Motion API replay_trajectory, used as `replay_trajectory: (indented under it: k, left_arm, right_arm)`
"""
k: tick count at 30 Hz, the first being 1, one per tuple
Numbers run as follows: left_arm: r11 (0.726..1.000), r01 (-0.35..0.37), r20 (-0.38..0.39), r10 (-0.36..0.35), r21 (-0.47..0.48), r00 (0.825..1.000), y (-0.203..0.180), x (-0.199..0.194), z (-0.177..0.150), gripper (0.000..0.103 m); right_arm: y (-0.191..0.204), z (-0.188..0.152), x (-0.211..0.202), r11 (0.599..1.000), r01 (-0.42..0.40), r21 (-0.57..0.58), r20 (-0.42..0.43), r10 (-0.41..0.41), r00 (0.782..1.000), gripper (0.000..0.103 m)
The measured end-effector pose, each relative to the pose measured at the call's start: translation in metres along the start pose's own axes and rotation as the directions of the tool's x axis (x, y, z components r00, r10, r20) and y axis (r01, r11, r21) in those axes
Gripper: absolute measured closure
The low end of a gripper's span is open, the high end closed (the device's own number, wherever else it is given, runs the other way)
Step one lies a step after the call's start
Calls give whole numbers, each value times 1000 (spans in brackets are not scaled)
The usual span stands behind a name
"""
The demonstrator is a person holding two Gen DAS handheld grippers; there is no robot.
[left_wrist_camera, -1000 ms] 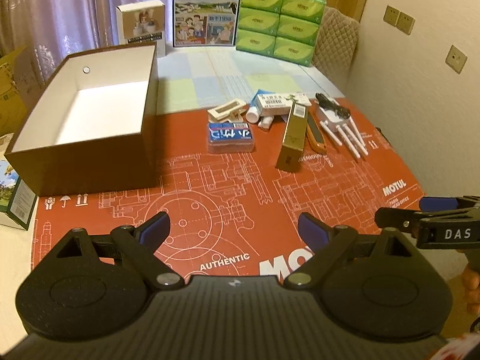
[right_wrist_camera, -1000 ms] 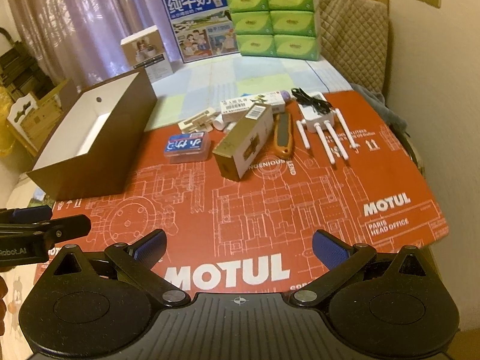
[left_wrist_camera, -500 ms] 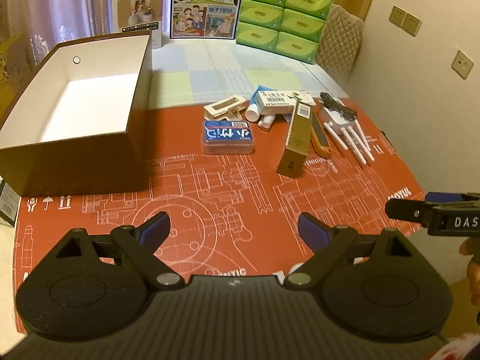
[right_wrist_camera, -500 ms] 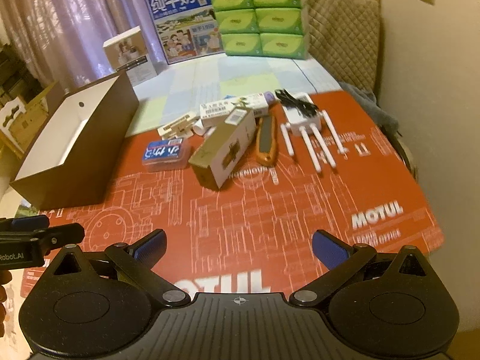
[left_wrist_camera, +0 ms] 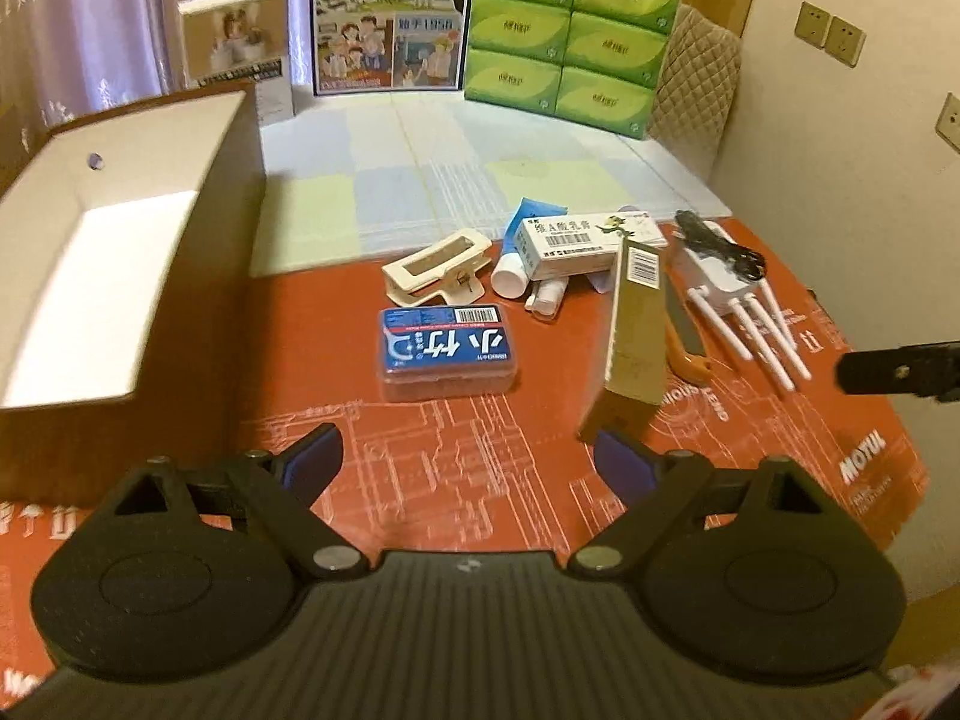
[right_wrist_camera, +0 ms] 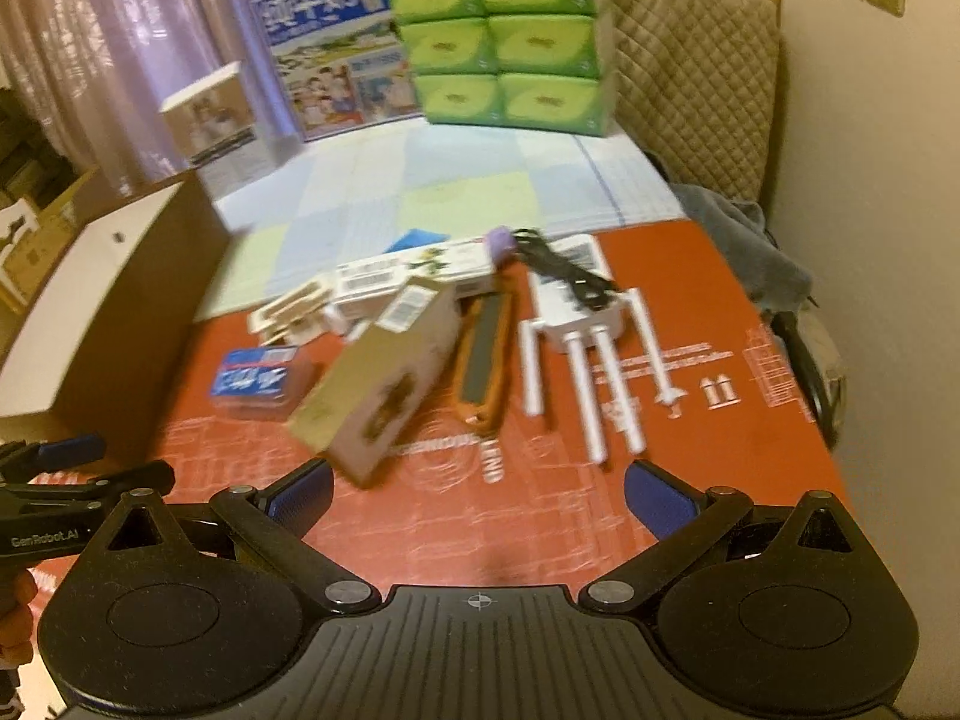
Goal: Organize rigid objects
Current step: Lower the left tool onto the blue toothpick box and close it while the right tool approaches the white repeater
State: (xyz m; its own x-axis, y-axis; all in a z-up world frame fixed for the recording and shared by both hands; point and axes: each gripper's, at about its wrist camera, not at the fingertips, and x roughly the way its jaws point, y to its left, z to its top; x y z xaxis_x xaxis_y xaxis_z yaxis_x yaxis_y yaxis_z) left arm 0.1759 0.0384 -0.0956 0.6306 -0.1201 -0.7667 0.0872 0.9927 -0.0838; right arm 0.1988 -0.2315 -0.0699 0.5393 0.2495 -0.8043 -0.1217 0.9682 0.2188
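A cluster of small objects lies on the red mat: a blue soap box, a tall gold carton, a cream clip, a white medicine box, an orange-handled tool and a white router with antennas. An open brown box with a white inside stands at the left. My left gripper is open and empty, close in front of the soap box and gold carton. My right gripper is open and empty, just short of the gold carton and the router.
At the table's far end stand green tissue packs, a blue milk carton box and a small white product box. A quilted chair stands at the far right by the wall. A checked cloth covers the far table half.
Both grippers have moved forward toward the cluster of objects, which now looks larger and closer. Both stay open and empty. The objects have not moved.
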Motion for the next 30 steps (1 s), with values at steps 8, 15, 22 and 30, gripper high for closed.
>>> replay_trajectory:
  k: [8,15,22,30]
  left_arm:
    - [999,-29,-28,30,24,999,14,64,12,16]
    - [999,-26,-63,27,19,998,25,95,13,22]
    - [999,51,-98,-52,-11,994,11,100,10,46]
    - [992,11,-57,-4,127,998,3,89,23,43]
  right_arm:
    - [-38,24,29,999,42,31,-52,-41,998,2]
    - [-58,37,45,996,73,51,-81,-68,994,2]
    - [-72,40,52,994,85,67,-93,-78,993,2]
    - [-84,46,57,991,95,90,-91,-86,992,2]
